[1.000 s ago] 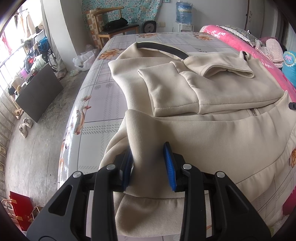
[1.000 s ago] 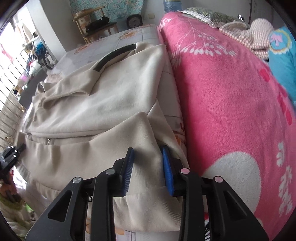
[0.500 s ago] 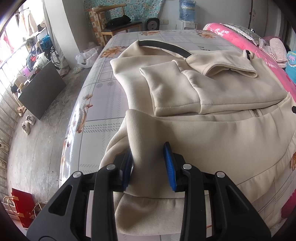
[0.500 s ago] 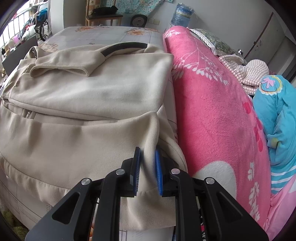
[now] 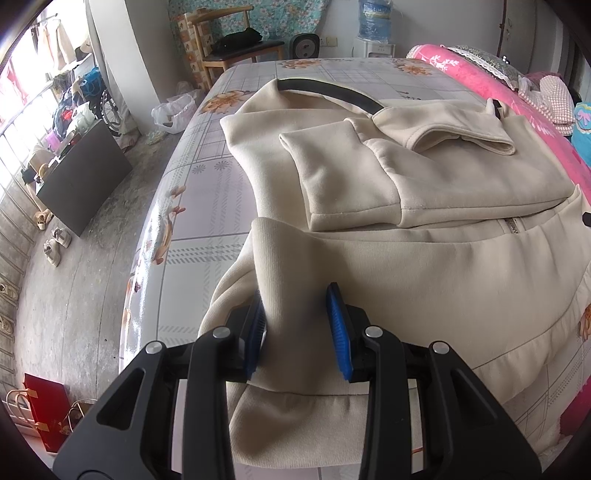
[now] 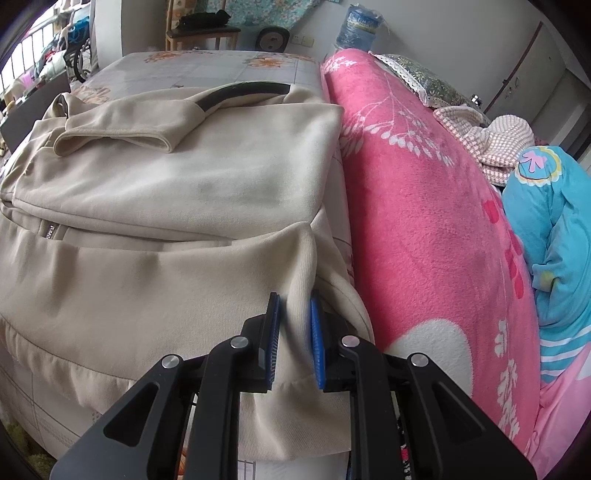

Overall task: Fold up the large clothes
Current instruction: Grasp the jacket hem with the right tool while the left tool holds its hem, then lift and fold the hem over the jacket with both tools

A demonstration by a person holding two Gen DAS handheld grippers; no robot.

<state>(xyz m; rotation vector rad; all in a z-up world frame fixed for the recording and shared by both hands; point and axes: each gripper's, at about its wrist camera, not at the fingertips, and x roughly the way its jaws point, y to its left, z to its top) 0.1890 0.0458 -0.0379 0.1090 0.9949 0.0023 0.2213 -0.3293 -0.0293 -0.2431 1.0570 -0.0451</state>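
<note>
Left gripper (image 5: 297,328): a bunched fold at the near left corner of the cream jacket (image 5: 424,280) is pinched between the blue pads (image 5: 337,332); cloth is pressed on both sides.
Right gripper (image 6: 293,332): clamped narrowly on a ridge of cloth at the jacket's near right corner, the pads (image 6: 317,343) set tight against it.
Cream jacket: spread on the bed (image 5: 221,177), its hem drawn up at both corners; the zipper pull (image 5: 511,226) is seen near the middle.
Sleeves: folded across the chest, one cuff (image 5: 476,136) laid open on top.
Collar (image 5: 328,90): dark-lined, at the far end.
Pink blanket (image 6: 424,206): laid just beside the jacket's right edge.
Floor side: a chair (image 5: 236,48) and a water bottle (image 5: 375,16) are seen beyond the bed.
</note>
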